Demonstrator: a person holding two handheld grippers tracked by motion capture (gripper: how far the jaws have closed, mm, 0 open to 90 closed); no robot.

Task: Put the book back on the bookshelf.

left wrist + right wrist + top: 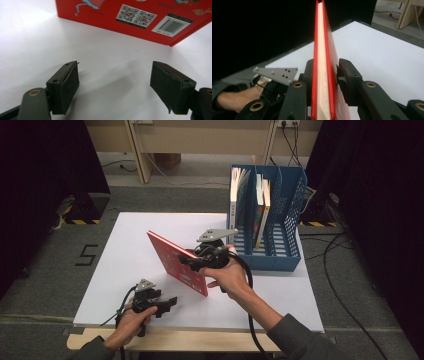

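A thin red hardcover book [172, 261] stands tilted on its lower edge on the white tabletop [125, 240]. My right gripper [187, 262] is shut on its right-hand edge, and the right gripper view shows the pads pressing both covers of the book [322, 50] with the pale page block between them. My left gripper [170, 303] rests low near the table's front edge, open and with nothing between its fingers [65, 87]. In the left gripper view the book's back cover [130, 15], with its QR codes and barcode, rises just ahead of the open jaws.
A blue three-slot file rack [287, 256] stands at the table's back right and holds several upright books [260, 205] in its left slots. Dark curtains hang on both sides. Cables lie on the floor to the right.
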